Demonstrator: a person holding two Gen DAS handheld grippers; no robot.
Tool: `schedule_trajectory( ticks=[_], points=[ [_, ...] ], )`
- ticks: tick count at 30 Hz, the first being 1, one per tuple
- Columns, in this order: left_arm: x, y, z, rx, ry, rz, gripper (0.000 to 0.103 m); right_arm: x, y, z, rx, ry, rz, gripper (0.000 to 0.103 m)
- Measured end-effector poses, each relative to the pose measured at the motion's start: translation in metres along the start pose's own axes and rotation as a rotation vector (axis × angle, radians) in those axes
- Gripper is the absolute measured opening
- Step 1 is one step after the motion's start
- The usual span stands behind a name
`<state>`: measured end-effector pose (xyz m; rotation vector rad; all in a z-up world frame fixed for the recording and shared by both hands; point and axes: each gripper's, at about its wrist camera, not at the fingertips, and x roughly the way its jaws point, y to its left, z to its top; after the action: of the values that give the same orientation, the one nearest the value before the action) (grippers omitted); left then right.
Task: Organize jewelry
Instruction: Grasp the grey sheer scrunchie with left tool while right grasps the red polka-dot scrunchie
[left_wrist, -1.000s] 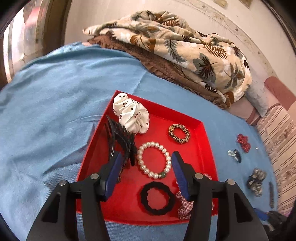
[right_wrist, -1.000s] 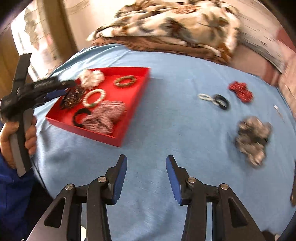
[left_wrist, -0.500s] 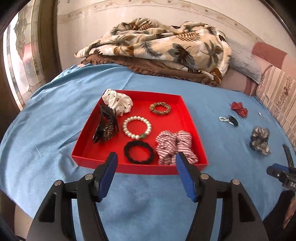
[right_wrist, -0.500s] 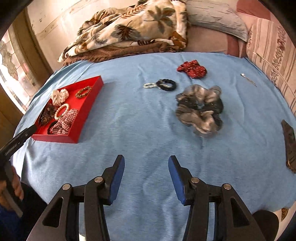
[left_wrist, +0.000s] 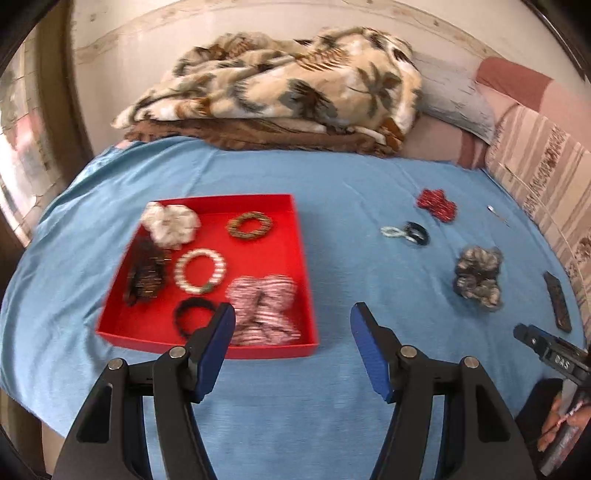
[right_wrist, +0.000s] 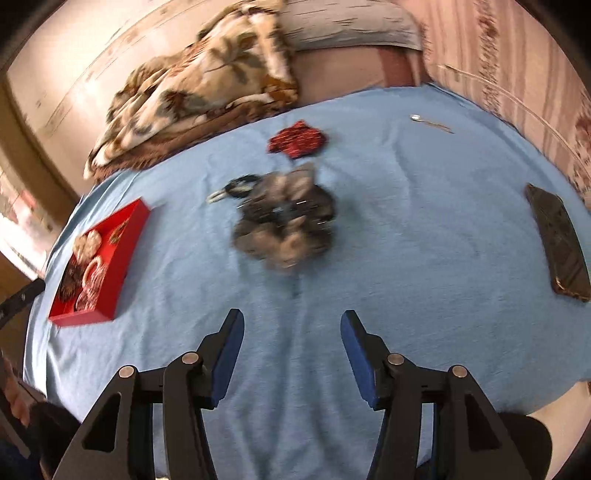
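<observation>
Red tray (left_wrist: 301, 258); blue sheet (left_wrist: 351, 184); pink-striped scrunchie (left_wrist: 264, 306) (in tray); grey mottled scrunchie (right_wrist: 286, 221); palm-print blanket (left_wrist: 280, 81).

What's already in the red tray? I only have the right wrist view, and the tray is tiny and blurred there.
Observer: The red tray holds six pieces: a white scrunchie, a beaded bracelet, a pearl bracelet, a dark claw clip, a black hair tie and a pink striped scrunchie.
Operator: Is the left gripper carrying anything?
Observer: No. The left gripper has its jaws open with nothing between them.
Operator: Any room left in the tray?
Observer: Yes. The back right corner is bare red, and the pink striped scrunchie fills the front right corner.
</observation>
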<state>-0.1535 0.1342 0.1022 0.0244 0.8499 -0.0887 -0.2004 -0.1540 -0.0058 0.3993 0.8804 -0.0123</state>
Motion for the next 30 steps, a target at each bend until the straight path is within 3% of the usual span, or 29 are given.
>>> schedule_trajectory(
  ticks=[7, 15, 25, 30],
  points=[
    [0.022, -0.052, 0.014, 0.068, 0.051, -0.071, 0.064, 0.01, -0.041, 0.013, 0.061, -0.006, -0.023, 0.064],
    [0.069, -0.115, 0.029, 0.1, 0.114, -0.154, 0.064, 0.038, -0.06, 0.049, 0.1, 0.011, 0.03, 0.064],
    [0.124, -0.17, 0.04, 0.12, 0.181, -0.252, 0.064, 0.104, -0.041, 0.153, -0.058, 0.006, 0.043, 0.066],
    [0.15, -0.185, 0.044, 0.104, 0.225, -0.309, 0.064, 0.154, -0.046, 0.196, -0.019, 0.055, 0.077, 0.066]
  ],
)
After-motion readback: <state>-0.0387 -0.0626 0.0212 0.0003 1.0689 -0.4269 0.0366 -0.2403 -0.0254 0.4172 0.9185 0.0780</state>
